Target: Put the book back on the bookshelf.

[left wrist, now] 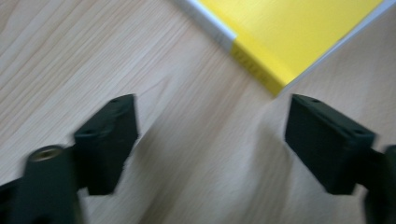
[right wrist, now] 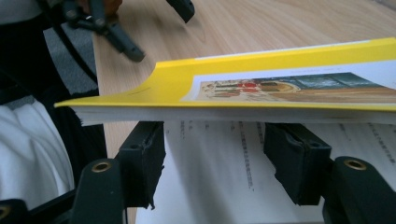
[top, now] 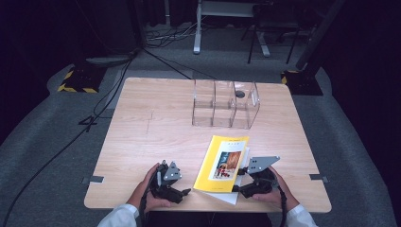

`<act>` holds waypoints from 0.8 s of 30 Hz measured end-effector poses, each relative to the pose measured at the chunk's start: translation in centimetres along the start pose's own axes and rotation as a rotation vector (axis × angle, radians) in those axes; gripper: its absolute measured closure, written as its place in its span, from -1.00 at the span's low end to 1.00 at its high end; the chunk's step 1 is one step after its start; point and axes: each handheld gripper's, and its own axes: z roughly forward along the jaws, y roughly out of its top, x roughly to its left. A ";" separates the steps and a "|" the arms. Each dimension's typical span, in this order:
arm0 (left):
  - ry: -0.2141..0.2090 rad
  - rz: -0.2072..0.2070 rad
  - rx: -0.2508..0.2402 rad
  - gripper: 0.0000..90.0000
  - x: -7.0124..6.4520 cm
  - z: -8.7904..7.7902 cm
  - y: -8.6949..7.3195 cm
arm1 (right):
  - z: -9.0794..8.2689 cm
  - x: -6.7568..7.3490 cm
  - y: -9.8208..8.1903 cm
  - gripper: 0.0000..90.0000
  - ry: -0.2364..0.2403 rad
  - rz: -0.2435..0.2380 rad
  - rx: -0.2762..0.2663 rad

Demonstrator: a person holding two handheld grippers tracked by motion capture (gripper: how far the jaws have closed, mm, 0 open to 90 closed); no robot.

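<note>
Right gripper view: yellow book (right wrist: 261,74), printed page text perhaps too blurred.

On the table (top: 142,118) there are, all told, one yellow book (top: 222,163) near the front edge, one clear plastic organizer (top: 225,103) of three compartments toward the far edge, and two grippers, left gripper (top: 185,192) and right gripper (top: 238,182), at the front edge

- Lab / recording studio, not a home: dark walls all round
- Grey carpet floor (top: 42,142), cables (top: 108,90) across it
- Hazard-striped stand base (top: 75,81) off table's far-left corner
- Lone wood table (top: 151,123); metal frame legs (top: 198,33) behind far edge
</note>
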 end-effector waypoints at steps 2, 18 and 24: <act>-0.002 0.016 -0.035 -0.56 -0.7 -0.1 0.6 | 0.0 0.1 0.2 -0.12 -0.005 0.007 -0.019; 0.028 0.100 -0.118 -0.49 -5.8 2.4 4.6 | 0.5 0.3 1.4 -0.11 -0.021 0.055 -0.098; 0.092 0.109 -0.140 0.05 -6.0 2.8 4.9 | 0.5 0.3 1.4 -0.11 -0.023 0.069 -0.112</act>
